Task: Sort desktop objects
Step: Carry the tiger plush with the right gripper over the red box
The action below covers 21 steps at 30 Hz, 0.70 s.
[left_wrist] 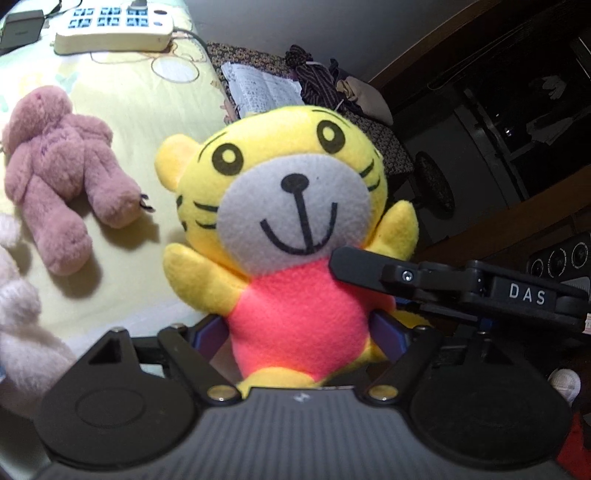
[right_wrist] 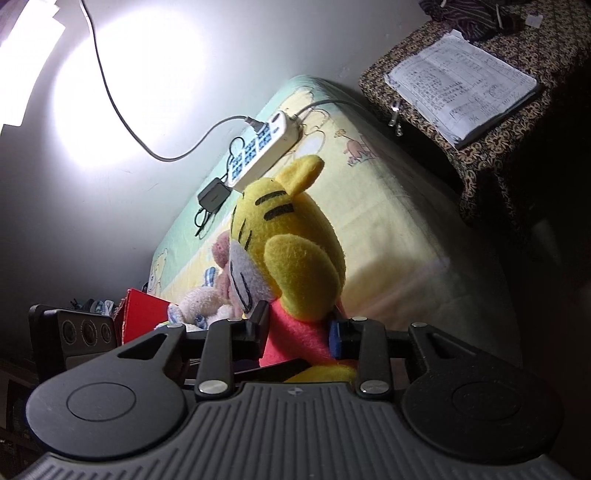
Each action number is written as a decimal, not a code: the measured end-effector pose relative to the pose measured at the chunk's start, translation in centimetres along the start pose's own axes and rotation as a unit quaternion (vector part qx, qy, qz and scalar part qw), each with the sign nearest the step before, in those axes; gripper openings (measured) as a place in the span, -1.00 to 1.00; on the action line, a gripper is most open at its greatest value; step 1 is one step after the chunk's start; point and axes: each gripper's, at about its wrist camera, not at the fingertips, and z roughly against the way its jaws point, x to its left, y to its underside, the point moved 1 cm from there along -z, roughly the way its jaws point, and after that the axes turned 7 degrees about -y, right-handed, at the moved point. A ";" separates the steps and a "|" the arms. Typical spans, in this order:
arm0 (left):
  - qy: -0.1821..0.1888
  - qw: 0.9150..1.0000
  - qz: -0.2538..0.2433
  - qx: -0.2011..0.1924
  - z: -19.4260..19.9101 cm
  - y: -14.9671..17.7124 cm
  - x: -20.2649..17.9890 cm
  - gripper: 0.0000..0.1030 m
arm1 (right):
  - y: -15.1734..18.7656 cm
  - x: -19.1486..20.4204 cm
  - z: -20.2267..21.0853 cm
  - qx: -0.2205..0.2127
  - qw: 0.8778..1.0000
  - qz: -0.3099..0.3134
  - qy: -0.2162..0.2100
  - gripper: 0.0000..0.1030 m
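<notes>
Right now I'm gripping the tiger (left_wrist: 291, 236) with both claws — left claw (left_wrist: 301, 332) pinching its pink belly, right claw (right_wrist: 301, 332) clamping its sides, lifted above the bed (left_wrist: 122, 107). Sorting seems barely begun — the bear (left_wrist: 62, 173) is lying unsorted.

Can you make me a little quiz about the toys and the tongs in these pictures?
1. True or false: both tongs grip the tiger toy at its red body.
2. What colour is the bear lying on the yellow sheet?
A pink
B green
C black
3. What white thing with a cable lies at the far end of the sheet?

Key:
1. True: left tongs and right tongs both clamp it.
2. A
3. The power strip.
</notes>
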 end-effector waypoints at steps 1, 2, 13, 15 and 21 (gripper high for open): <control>-0.002 1.000 -0.003 -0.013 0.9 0.0 -0.2 0.61 | -0.1 0.7 0.2 -0.004 1.000 0.008 -0.010 -0.35; -0.005 1.000 -0.006 -0.025 1.7 0.0 -0.3 0.61 | -0.2 1.4 0.3 -0.007 1.000 0.015 -0.018 -0.35; -0.036 0.989 0.000 -0.146 14.0 0.6 3.8 0.61 | 1.1 11.2 -2.2 -0.020 0.988 0.095 -0.121 -0.35; -0.046 0.986 -0.001 -0.160 15.9 1.1 5.1 0.61 | 2.0 13.0 -3.4 -0.020 0.985 0.103 -0.134 -0.35; -0.062 0.981 0.009 -0.186 21.8 2.6 10.8 0.61 | 4.9 18.8 -7.1 -0.013 0.981 0.120 -0.155 -0.35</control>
